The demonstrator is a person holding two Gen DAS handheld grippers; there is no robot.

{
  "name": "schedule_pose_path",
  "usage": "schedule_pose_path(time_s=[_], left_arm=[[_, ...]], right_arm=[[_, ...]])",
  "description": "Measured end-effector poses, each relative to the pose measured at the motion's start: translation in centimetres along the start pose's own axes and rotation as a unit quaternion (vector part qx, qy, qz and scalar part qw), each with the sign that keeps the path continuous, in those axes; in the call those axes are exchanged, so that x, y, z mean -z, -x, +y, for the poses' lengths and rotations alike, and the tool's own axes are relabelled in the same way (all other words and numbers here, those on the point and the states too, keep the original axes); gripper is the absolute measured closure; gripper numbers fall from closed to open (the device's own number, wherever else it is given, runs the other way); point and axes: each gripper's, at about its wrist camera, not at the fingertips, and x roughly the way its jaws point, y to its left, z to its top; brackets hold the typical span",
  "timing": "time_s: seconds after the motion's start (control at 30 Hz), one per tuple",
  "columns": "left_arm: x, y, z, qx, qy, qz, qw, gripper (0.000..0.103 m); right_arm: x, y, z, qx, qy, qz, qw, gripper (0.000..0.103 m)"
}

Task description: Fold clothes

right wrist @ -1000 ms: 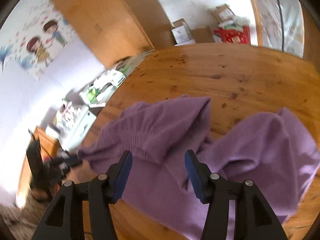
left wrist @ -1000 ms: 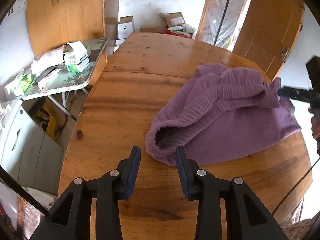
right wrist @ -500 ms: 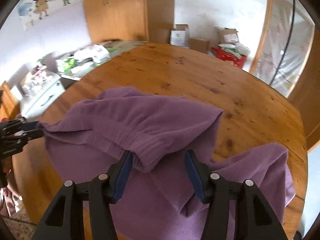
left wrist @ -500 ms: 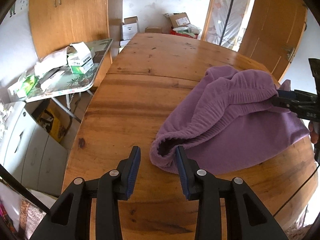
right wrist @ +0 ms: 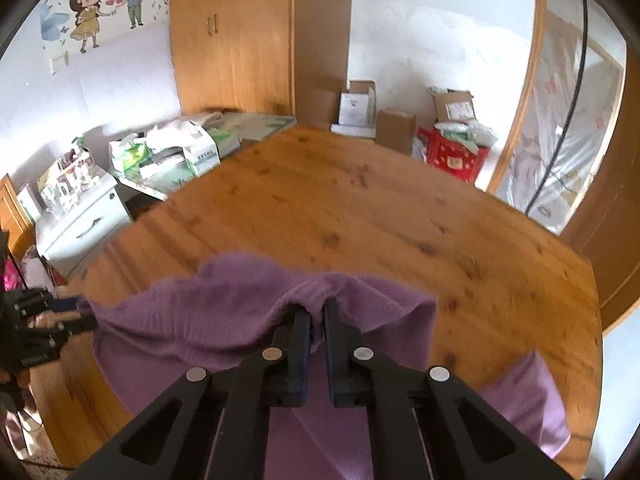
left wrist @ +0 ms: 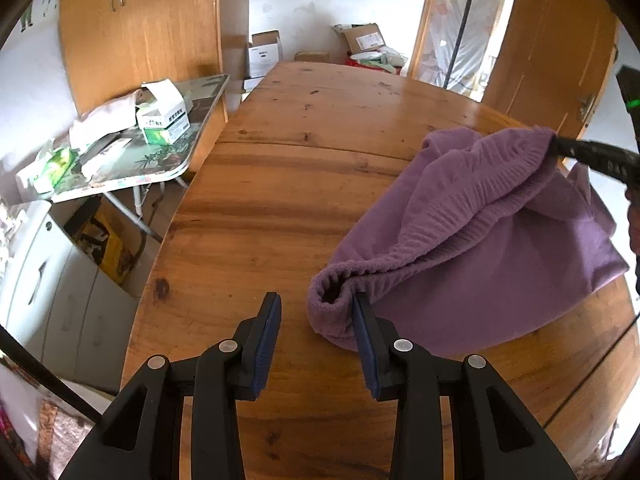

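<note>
On the wooden worktop point(left wrist: 304, 184) ahead of my left fingers point(left wrist: 316, 320), spread and empty, the purple garment point(left wrist: 472, 264) lies bunched. Right view: my right fingers point(right wrist: 317, 322) have just closed, pinching its ribbed hem. Folding has barely begun, I judge.

garment: purple knit sweater point(left wrist: 480, 248), ribbed hem
state: crumpled, unfolded; hem band pinched and lifted at its far right end
pose: hem opening gapes at near left
location: right side of wooden table point(left wrist: 280, 208)
</note>
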Motion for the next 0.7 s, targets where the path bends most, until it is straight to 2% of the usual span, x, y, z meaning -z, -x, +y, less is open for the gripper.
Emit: schedule_pose_path(time_s=[0.23,0.47,0.53,0.7], left_arm=[[-0.4,-0.2,0.6,0.02,0.02,-0.008,0.9996,0.066],[-0.8,-0.2,1.6,0.05,0.042,-0.016,0.9977,0.066],[-0.9,-0.1,1.7,0.055,0.045,-0.018,0.9973,0.073],[-0.9,-0.1,2.1,0.061,0.054,-0.024,0.9964,0.078]], right_arm=[[-5.1,-1.0,1.9,-0.014,0.026,-0.036,0.999,0.097],[-9.3,-3.7,4.0,-0.026,0.042,-0.048,0.998,0.097],[-10.4,-4.9,4.9,-0.033,0.052,-0.045,0.997,0.097],[-12.2,-7.7,5.9,-0.041,0.053,-0.041,0.997,0.097]])
